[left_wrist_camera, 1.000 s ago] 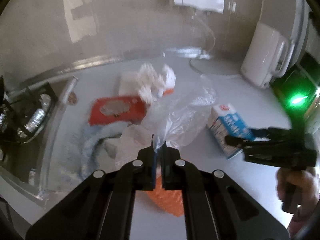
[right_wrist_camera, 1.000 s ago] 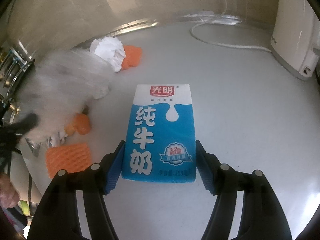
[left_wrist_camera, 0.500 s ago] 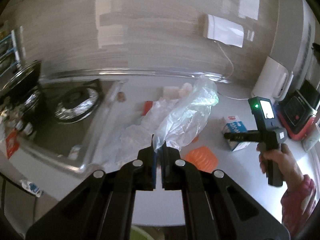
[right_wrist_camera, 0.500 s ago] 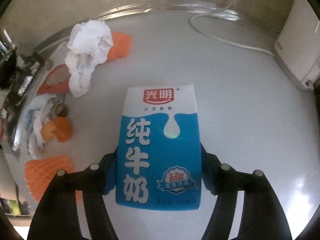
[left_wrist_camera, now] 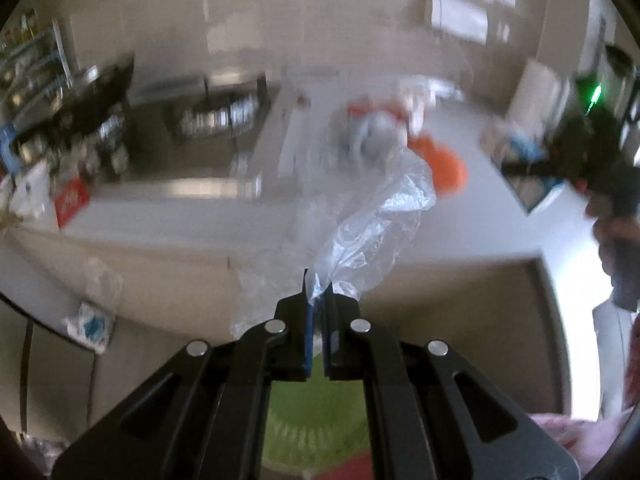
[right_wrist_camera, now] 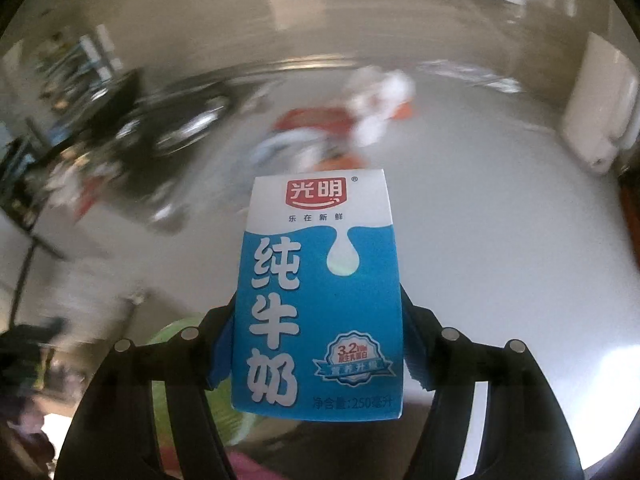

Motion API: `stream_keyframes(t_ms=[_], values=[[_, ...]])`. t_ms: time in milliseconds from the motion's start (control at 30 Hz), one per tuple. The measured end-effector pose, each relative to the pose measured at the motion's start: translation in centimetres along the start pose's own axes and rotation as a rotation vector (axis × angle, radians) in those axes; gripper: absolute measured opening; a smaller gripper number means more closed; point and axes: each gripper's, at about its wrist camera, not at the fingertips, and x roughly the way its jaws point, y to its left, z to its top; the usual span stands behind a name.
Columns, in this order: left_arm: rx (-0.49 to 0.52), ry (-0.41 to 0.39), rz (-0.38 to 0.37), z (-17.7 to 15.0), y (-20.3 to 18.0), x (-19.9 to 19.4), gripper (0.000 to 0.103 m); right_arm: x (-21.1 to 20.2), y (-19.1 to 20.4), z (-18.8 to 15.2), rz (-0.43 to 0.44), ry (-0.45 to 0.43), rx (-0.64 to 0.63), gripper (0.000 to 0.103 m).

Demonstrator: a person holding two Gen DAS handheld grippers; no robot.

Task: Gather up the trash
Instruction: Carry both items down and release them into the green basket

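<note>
Jaws: left gripper (left_wrist_camera: 318,296) pinches plastic bag (left_wrist_camera: 372,224); right gripper (right_wrist_camera: 316,344) apparently clamps milk carton (right_wrist_camera: 320,292).

Both wrist views tilt down – sharing the counter (left_wrist_camera: 492,216).

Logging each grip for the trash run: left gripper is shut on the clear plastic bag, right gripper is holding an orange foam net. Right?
Not quite. The left gripper is shut on the clear plastic bag, but the right gripper holds a blue-and-white milk carton, as the right wrist view shows.

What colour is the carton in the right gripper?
Blue with a white top, white characters and a red logo; the carton shows best in the right wrist view.
</note>
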Motion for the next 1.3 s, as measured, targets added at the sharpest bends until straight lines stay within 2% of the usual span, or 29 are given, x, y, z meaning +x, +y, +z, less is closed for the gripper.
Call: stream_keyframes(t_ms=[100, 267, 400, 433, 500, 533, 567, 633, 900, 933, 1000, 1067, 1133, 1300], values=[[0.001, 0.094, -0.018, -4.2, 0.6, 2.0, 0.003, 0.0, 4.6, -3.2, 0.052, 0.031, -0.035, 0.068], [-0.036, 0.278, -0.035, -10.7, 1.9, 8.3, 0.003, 1.6, 10.1, -6.8, 0.122, 0.083, -0.091, 0.068], [-0.095, 0.382, -0.027, -13.2, 3.1, 10.9, 0.004, 3.4, 13.4, -9.1, 0.151, 0.116, -0.126, 0.068], [-0.114, 0.379, -0.031, -13.4, 3.6, 10.7, 0.008, 4.1, 13.9, -9.5, 0.154, 0.126, -0.131, 0.068], [-0.130, 0.338, -0.023, -13.3, 4.2, 9.4, 0.036, 5.1, 14.8, -10.3, 0.166, 0.142, -0.144, 0.068], [-0.134, 0.297, -0.003, -13.0, 4.7, 8.4, 0.064, 5.7, 15.3, -10.7, 0.167, 0.151, -0.154, 0.068], [-0.142, 0.250, 0.014, -12.6, 5.0, 7.4, 0.080, 6.3, 15.7, -11.1, 0.166, 0.163, -0.165, 0.068], [-0.155, 0.171, 0.039, -12.3, 5.7, 5.4, 0.082, 7.4, 16.4, -12.0, 0.169, 0.182, -0.182, 0.068], [-0.153, 0.070, 0.134, -11.4, 7.7, 2.2, 0.090, 12.1, 18.2, -14.5, 0.184, 0.260, -0.246, 0.069], [-0.148, 0.055, 0.146, -11.2, 7.6, 1.8, 0.092, 12.9, 18.6, -15.0, 0.193, 0.290, -0.263, 0.072], [-0.125, 0.027, 0.174, -10.5, 7.6, 1.4, 0.094, 14.1, 19.3, -15.9, 0.149, 0.322, -0.300, 0.089], [-0.100, 0.016, 0.184, -9.7, 8.0, 1.0, 0.095, 14.5, 19.7, -16.3, 0.111, 0.337, -0.334, 0.089], [-0.088, 0.020, 0.183, -8.9, 7.8, 1.2, 0.095, 13.6, 19.5, -16.1, 0.101, 0.322, -0.342, 0.090], [-0.095, 0.011, 0.144, -6.0, 7.0, 1.8, 0.095, 9.0, 16.3, -13.0, 0.039, 0.168, -0.299, 0.098]])
